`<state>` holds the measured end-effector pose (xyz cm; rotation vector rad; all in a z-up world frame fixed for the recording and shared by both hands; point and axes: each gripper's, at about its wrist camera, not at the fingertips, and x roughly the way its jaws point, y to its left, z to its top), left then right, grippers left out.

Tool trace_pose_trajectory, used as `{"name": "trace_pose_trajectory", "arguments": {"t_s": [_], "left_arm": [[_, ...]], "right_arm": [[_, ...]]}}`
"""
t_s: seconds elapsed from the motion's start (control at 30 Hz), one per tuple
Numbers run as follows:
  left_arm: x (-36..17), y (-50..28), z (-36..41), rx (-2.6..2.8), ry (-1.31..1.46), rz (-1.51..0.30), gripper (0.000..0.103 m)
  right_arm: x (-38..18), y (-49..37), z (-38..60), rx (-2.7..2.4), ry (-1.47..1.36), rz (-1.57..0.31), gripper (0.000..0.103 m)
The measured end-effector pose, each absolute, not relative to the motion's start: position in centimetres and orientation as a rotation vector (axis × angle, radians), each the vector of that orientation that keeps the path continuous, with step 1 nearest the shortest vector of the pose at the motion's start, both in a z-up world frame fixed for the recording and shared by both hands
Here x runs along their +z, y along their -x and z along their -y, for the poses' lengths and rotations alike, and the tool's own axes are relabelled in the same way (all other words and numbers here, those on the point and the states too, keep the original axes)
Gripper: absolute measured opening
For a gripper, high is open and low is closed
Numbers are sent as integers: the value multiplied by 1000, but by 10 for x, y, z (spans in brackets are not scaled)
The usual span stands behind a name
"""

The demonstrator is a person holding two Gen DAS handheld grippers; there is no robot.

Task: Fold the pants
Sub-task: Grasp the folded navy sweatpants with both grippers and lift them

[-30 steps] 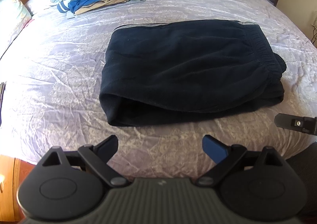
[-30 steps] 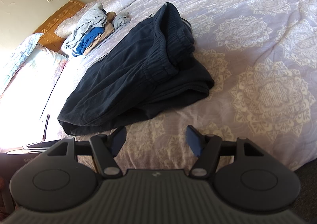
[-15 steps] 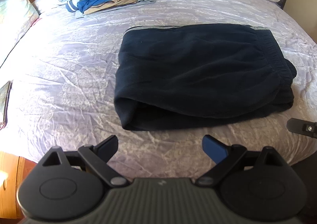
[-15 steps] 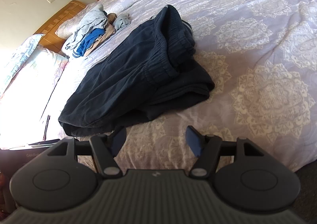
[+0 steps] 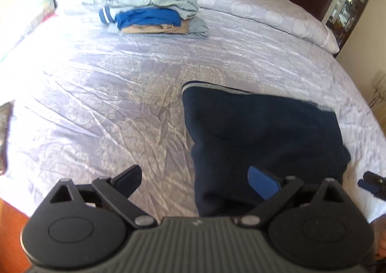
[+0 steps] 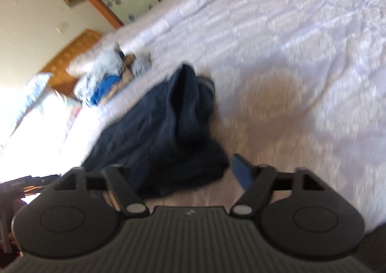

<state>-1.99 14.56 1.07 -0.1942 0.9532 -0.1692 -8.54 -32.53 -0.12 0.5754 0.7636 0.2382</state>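
Observation:
The dark navy pants (image 5: 265, 133) lie folded into a thick rectangle on the lilac bedspread (image 5: 120, 104). My left gripper (image 5: 195, 177) is open and hovers over their near left edge: its blue-padded right finger (image 5: 263, 181) is above the cloth, its left finger above bare bedspread. In the blurred right wrist view the pants (image 6: 164, 128) stretch away to the upper left. My right gripper (image 6: 178, 174) is opening, with the pants' near corner showing between the fingers and nothing pressed. Its tip (image 5: 372, 183) shows at the left wrist view's right edge.
A stack of folded clothes (image 5: 149, 15) sits near the pillows at the head of the bed. A long rolled quilt (image 5: 265, 12) runs along the far side. A dark flat device (image 5: 4, 135) lies at the left edge. The wooden bed frame (image 5: 7, 224) borders the near side.
The left gripper has swung left and forward, so the pants now sit low and right under its right finger. The right gripper's jaws stand wider and its view has shifted and blurred.

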Motion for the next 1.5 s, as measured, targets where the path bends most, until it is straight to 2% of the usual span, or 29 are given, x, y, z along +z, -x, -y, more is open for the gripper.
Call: {"name": "trace_pose_trajectory", "arguments": {"t_s": [0.3, 0.53, 0.63, 0.7, 0.73, 0.77, 0.8, 0.87, 0.9, 0.97, 1.07, 1.3, 1.5], "left_arm": [[-35, -31, -161, -294, 447, -1075, 98], [-62, -47, -148, -315, 468, -1131, 98], [-63, -46, -139, -324, 426, -1112, 97], [-61, -43, -131, -308, 380, -1101, 89], [-60, -41, -127, -314, 356, -1095, 74], [-59, -40, -123, -346, 368, -1099, 50], [-59, -38, -121, -344, 389, -1099, 52], [-56, -34, -111, -310, 327, -1074, 45], [-53, -31, -109, -302, 318, -1061, 41], [-41, -28, -113, -322, 351, -1032, 33], [-13, -31, -121, -383, 393, -978, 30], [93, -67, -143, -405, 304, -729, 29], [204, -142, -218, -296, 298, -432, 29]], "right_arm": [[-32, 41, 353, 252, -750, -838, 91], [-38, 7, 345, 326, -748, -906, 91], [-43, -5, 335, 362, -712, -942, 98], [-41, -12, 324, 376, -650, -963, 100], [-39, -16, 316, 380, -610, -977, 100], [-36, -19, 306, 398, -561, -987, 99], [-35, -20, 294, 428, -511, -995, 82], [-32, -17, 268, 440, -420, -1011, 75], [-27, -13, 256, 419, -348, -997, 65], [-17, -6, 246, 411, -322, -971, 54], [10, -4, 244, 448, -346, -906, 48], [114, -42, 193, 621, -248, -666, 46], [212, -145, 137, 710, -256, -408, 46]]}}
